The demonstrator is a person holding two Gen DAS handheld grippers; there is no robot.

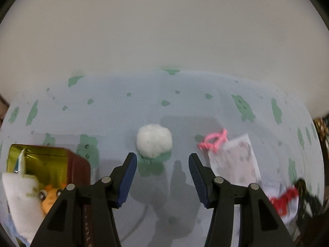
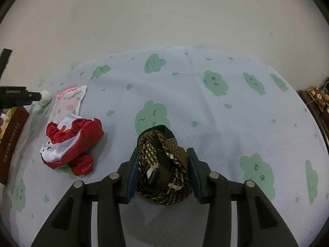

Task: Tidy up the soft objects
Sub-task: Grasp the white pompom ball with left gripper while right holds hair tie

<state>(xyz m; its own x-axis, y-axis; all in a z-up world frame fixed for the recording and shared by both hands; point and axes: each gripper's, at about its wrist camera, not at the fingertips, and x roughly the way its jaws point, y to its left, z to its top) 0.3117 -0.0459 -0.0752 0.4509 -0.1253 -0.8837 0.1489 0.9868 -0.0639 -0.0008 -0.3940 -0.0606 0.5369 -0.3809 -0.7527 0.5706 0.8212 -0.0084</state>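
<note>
A white fluffy ball [image 1: 154, 143] lies on the pale blue cloth just beyond my left gripper [image 1: 162, 160], which is open and empty. The ball also shows far left in the right wrist view [image 2: 44, 97], beside the left gripper. My right gripper [image 2: 162, 156] is shut on a brown and black patterned cloth [image 2: 164, 170], bunched between the fingers. A red and white satin cloth [image 2: 70, 144] lies to its left. A white packet with a pink string [image 1: 232, 158] lies right of the ball.
A dark red tin box [image 1: 51, 164] with a gold lining holds white stuffing and an orange toy at the left. It also shows at the left edge of the right wrist view [image 2: 12, 140]. A pale wall stands behind the table.
</note>
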